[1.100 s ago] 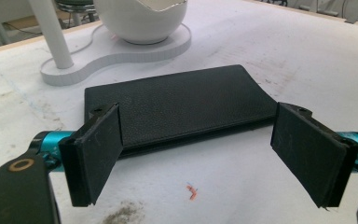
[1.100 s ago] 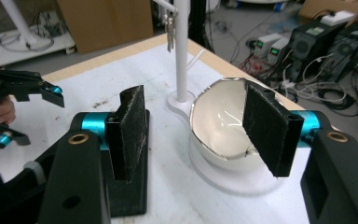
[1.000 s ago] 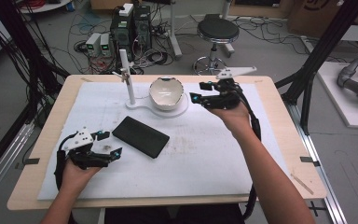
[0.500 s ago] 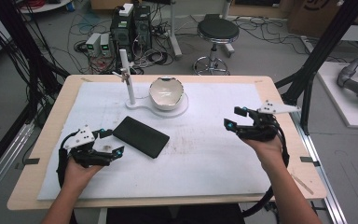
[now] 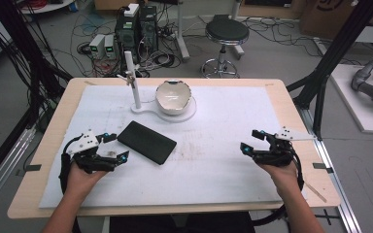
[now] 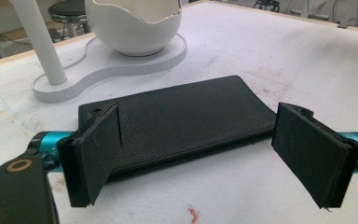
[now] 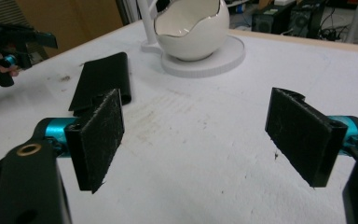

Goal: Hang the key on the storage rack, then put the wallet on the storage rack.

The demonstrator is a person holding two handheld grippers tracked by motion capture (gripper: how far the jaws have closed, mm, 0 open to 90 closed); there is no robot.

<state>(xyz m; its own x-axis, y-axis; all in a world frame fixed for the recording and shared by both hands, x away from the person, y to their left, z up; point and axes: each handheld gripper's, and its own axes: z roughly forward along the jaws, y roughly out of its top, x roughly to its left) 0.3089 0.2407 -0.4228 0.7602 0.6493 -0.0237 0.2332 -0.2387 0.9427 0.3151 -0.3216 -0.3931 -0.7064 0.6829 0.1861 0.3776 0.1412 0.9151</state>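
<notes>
High view: one flat black leather wallet-like case (image 5: 146, 141) lies on the white table cover (image 5: 213, 184), its long axis running diagonally from upper left to lower right. The left gripper (image 5: 118, 146) sits just beside the case's near-left end, jaws apart, pointing toward it. The right gripper (image 5: 247, 141) rests well apart on the opposite side of the table, and its jaws have just been opening, with nothing between them. So the left hand is clearly the nearer one, and the case lies straight ahead of its jaws. Behind the case stands one white egg-shaped ceramic bowl (image 5: 173, 96) with a broken-shell rim, on a white flat base (image 5: 190, 113) that also carries one white upright post (image 5: 133, 80).

Left gripper view: the two black pads stand wide apart, and the black case (image 6: 182, 119) lies crosswise just beyond them, long side facing the jaws. Whether the left-hand pad already brushes the case's edge is hard to tell. A grasp would probably need a short push forward so the pads span the narrow width.

Right gripper view: the jaws are spread wide over bare cover. The case (image 7: 103, 79) lies far off to the upper left, the egg-shaped bowl (image 7: 192, 29) ahead, and the left gripper (image 7: 14, 44) at the far edge.
</notes>
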